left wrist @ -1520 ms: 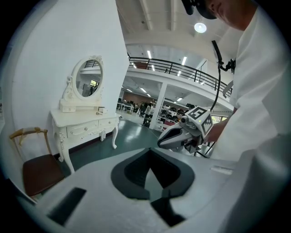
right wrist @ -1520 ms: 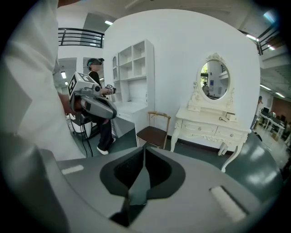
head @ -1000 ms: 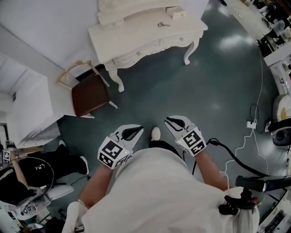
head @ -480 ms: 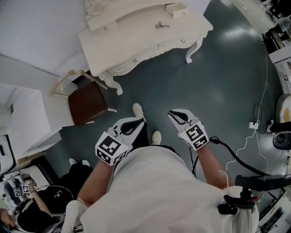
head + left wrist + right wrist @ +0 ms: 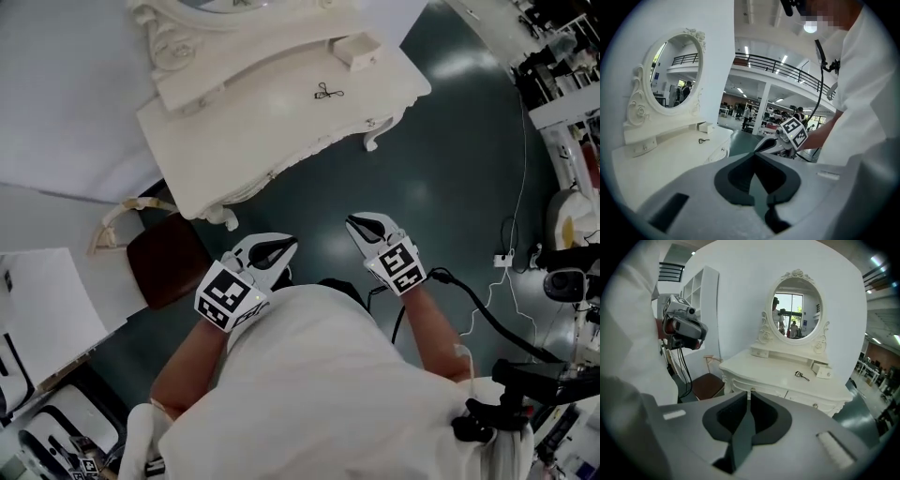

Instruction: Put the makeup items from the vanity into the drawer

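A white vanity (image 5: 281,112) stands ahead of me, and a small dark metal makeup tool (image 5: 327,91) lies on its top. That tool also shows in the left gripper view (image 5: 703,140) and the right gripper view (image 5: 802,376). The vanity's front drawers (image 5: 768,392) look shut. My left gripper (image 5: 281,246) and right gripper (image 5: 354,223) are held in front of my body over the floor, well short of the vanity. Both are shut with nothing in them.
A brown-seated chair (image 5: 169,258) stands left of the vanity. An oval mirror (image 5: 796,310) and a small white box drawer (image 5: 358,49) sit at the vanity's back. Cables and a plug block (image 5: 502,260) lie on the floor to the right, with equipment nearby.
The vanity has come nearer and larger in the head view as I step toward it. Both grippers stay shut and keep their place in front of me.
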{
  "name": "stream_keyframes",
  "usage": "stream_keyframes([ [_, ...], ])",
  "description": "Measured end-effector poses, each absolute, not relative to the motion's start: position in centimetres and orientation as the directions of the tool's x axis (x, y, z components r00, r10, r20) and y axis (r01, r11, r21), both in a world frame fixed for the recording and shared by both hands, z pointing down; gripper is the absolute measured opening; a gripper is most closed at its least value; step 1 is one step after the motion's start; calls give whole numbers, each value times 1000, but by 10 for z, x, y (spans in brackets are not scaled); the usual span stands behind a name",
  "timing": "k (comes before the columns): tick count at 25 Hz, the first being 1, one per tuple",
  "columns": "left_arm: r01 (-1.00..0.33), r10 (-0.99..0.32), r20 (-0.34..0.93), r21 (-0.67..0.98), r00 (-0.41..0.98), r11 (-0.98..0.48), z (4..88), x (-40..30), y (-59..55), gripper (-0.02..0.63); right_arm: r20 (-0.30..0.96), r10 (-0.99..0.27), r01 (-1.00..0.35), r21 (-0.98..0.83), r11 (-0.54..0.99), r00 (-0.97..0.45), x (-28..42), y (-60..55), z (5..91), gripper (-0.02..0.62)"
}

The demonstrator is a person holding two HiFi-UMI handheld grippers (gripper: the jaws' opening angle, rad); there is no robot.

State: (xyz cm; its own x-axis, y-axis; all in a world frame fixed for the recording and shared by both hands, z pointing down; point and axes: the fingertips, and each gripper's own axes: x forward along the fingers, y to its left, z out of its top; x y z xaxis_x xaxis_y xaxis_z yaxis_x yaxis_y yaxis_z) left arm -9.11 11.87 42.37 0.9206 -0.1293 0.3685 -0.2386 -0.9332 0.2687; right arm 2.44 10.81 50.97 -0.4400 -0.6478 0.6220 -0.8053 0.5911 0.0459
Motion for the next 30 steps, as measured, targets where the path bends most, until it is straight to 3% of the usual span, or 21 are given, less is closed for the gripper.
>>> stream_keyframes([
  [9, -274, -160, 367, 283, 916, -919, 431, -110, 25, 0, 652, -655, -798, 125, 590, -382, 42, -10, 520, 26],
  [18, -410, -283, 393, 293, 875, -863, 437, -92, -60, 1, 686, -625, -734, 195, 651, -372, 96, -150, 557, 46],
  [30, -583, -436, 439, 288, 785, -760, 424, -25, -162, 0, 737, -522, -524, 268, 808, -428, 133, -292, 606, 74],
])
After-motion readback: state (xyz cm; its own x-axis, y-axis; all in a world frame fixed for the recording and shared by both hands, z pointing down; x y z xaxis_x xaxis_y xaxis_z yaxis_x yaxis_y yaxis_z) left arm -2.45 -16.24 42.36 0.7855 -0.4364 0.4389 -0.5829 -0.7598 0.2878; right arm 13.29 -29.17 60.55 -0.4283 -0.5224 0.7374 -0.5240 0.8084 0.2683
